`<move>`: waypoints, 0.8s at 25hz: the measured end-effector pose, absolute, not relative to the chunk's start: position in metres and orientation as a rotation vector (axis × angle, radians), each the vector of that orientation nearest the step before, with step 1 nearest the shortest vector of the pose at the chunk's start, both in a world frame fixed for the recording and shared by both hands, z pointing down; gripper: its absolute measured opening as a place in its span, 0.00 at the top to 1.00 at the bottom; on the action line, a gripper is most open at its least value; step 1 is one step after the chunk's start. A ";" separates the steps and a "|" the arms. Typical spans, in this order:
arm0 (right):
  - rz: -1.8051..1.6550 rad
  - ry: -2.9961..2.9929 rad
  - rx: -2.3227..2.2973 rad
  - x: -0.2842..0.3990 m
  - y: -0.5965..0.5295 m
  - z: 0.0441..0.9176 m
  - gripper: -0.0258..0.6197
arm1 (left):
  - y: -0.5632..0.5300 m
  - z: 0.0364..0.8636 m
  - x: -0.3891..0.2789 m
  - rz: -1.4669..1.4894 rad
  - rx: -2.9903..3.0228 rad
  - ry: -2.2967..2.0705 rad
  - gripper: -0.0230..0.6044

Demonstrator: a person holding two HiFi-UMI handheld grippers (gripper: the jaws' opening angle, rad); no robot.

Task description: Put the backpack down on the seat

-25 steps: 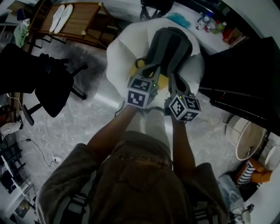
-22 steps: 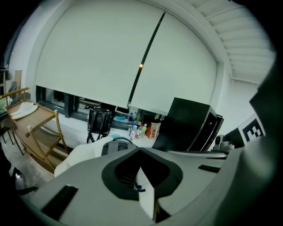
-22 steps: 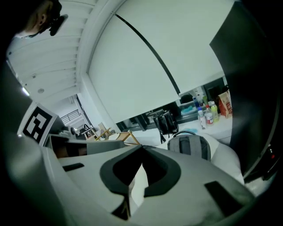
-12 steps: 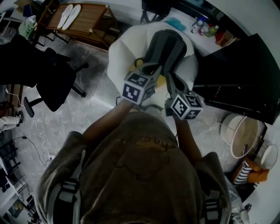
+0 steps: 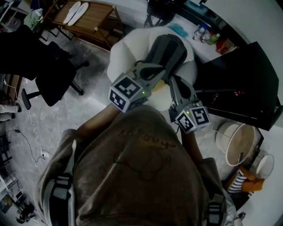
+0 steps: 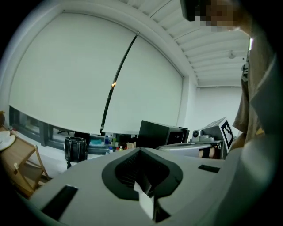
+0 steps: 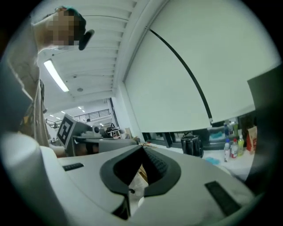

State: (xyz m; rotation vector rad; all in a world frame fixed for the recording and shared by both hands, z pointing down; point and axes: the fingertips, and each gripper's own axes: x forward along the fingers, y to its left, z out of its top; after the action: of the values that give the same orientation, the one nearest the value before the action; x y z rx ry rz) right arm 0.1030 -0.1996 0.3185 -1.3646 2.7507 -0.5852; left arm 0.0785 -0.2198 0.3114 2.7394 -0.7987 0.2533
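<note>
We see a black office chair (image 5: 55, 81); beyond it, a wooden bench (image 5: 95, 17) bears two white soles (image 5: 75, 9); well right of it, bottles (image 5: 204, 33) and a black box (image 5: 239, 84).

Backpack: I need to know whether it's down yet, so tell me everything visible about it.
The backpack is dark grey, fabric-looking, long with a rounded far end, and rests on the white seat, whose cushion shows around it. Only the head view shows it. The left claw and right claw, both shut and empty, overlap its near end from above; contact can't be judged.
</note>
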 end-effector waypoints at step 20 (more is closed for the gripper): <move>-0.512 2.715 -1.255 0.100 -0.196 0.294 0.96 | -0.217 0.286 0.065 0.084 2.807 -0.821 0.96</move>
State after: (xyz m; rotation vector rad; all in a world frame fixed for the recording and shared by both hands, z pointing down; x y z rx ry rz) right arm 0.1000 -0.1961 0.2942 -1.2546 2.7147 -0.5124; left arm 0.0648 -0.2169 0.2858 2.8071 -0.8208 0.0839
